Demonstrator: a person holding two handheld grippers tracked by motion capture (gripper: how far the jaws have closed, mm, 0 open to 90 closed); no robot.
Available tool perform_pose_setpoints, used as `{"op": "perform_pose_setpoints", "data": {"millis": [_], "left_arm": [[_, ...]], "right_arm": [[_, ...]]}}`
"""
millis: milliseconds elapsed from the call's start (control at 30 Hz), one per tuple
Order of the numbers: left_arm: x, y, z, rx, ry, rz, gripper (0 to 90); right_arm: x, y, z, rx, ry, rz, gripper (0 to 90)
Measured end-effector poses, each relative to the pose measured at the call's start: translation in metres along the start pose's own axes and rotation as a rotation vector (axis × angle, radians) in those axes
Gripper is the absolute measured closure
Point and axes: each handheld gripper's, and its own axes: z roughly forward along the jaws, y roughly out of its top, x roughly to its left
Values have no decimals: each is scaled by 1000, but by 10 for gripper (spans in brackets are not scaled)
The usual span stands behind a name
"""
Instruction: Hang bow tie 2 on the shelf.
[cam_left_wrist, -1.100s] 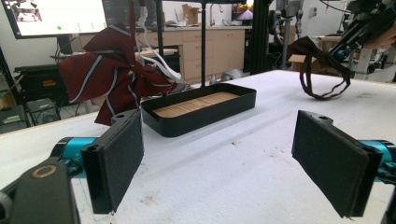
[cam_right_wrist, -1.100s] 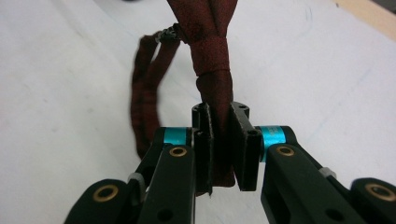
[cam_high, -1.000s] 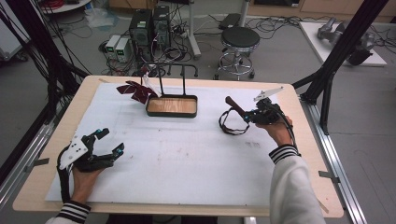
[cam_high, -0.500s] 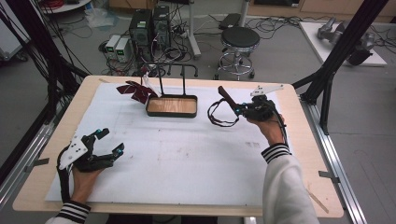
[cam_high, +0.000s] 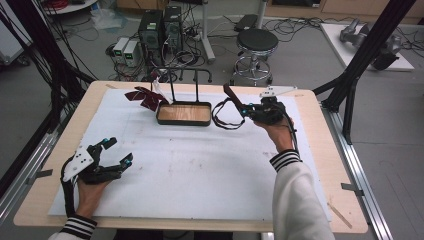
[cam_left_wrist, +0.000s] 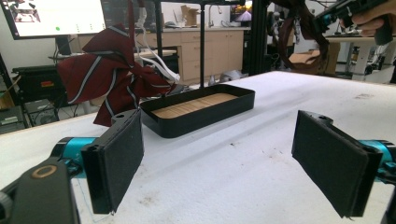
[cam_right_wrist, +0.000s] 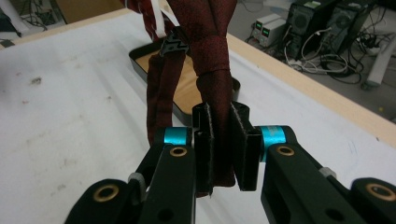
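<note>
On table: 2 ties (cam_high: 227, 102) (cam_high: 145, 96), 1 tray (cam_high: 184, 121).

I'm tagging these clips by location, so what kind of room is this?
Probably a robotics lab or workshop: desktop computers and loose cables lie on the floor behind the table, and a monitor and a black frame stand nearby.

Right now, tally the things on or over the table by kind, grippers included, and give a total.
Hand-held grippers: 2, the left gripper resting with jaws open, the right gripper shut on the dark red necktie
Ties: 2, that necktie and a striped bow tie
Black tray with stand: 1
Total: 5
</note>
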Motion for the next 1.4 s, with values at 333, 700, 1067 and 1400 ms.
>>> {"op": "perform_pose_setpoints", "data": {"millis": [333,700,1067,1400], "left_arm": [[0,0,0,1,0,1,172],[0,0,0,-2,-2,2,172],[0,0,0,-1,-3,1,172],[0,0,0,-1,-3,1,172]], "right_arm": [[12,33,20,-67,2,0,810],[18,50,42,-128,-32,15,810],[16,57,48,-171,-84,36,810],[13,60,57,-188,-131,48,810]]}}
